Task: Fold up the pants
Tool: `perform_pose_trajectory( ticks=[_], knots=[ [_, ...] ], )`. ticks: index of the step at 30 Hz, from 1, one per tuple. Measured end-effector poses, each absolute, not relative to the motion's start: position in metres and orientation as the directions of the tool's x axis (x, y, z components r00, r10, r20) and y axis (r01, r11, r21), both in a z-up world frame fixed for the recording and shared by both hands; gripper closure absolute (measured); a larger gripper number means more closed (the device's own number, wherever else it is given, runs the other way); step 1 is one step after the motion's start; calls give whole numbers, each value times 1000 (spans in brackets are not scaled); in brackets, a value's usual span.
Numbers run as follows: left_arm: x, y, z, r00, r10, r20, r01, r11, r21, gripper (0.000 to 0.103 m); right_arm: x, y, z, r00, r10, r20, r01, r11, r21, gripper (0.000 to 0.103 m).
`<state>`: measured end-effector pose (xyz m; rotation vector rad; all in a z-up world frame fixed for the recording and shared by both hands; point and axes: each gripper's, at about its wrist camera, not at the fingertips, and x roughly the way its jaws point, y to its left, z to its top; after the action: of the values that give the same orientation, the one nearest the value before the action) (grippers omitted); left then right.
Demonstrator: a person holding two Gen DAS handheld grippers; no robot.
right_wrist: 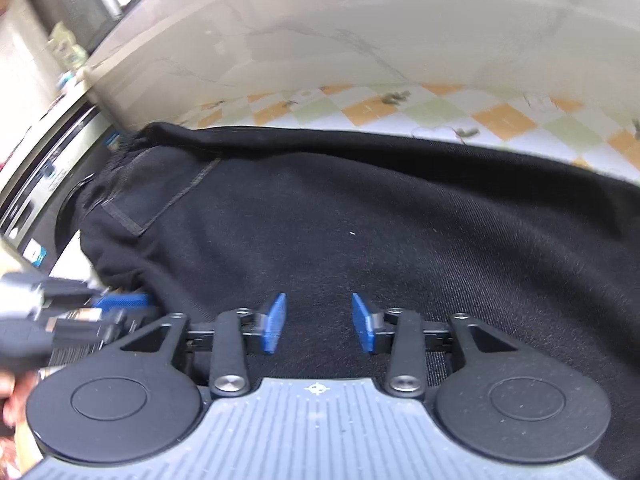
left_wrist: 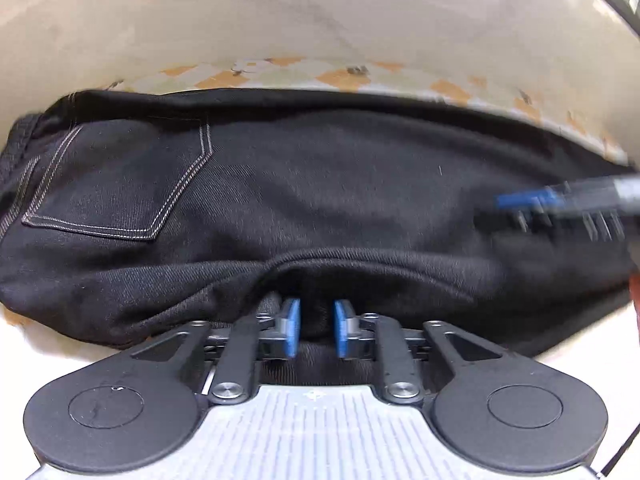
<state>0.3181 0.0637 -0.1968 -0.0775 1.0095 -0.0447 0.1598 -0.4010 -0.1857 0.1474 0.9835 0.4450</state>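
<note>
Two grippers work at the near edge of the black pants [left_wrist: 320, 184], which lie on a checked cloth [left_wrist: 336, 78] over the table, their long axis running left to right across both wrist views, back pocket [left_wrist: 120, 176] and waistband toward the left end. The left gripper [left_wrist: 316, 330] has its blue pads [left_wrist: 292, 326] apart and tucked beneath the raised near hem, with a little fabric bunched between them; whether it has any grip on that fabric cannot be told. The right gripper [right_wrist: 319, 324] hovers over the leg portion, pads spread and holding nothing. Each tool appears, blurred, at the margin of the other's view. The garment lies directly ahead of both tools; the left sits nearer the waistband, so, by judgement, lifting the near hem toward the far edge falls to it first.
</note>
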Motion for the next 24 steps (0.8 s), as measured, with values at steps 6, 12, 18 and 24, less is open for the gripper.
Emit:
perform_pose_trajectory(
  ticks=[6, 12, 18, 24],
  knots=[
    [340, 93, -200, 537, -156, -829, -131, 955, -265, 87, 152, -381, -179, 452, 445, -773, -423, 870, 254, 47],
    [349, 98, -210, 529, -186, -828, -174, 931, -320, 87, 158, -359, -195, 432, 412, -802, -476, 860, 184, 50],
    [346, 108, -208, 542, -227, -809, -155, 919, -361, 79, 174, -365, -206, 421, 458, -783, -392, 870, 298, 83],
    [326, 78, -190, 528, -180, -830, 83, 984, -160, 59, 178, -371, -212, 416, 478, -773, -351, 869, 349, 88]
  ],
)
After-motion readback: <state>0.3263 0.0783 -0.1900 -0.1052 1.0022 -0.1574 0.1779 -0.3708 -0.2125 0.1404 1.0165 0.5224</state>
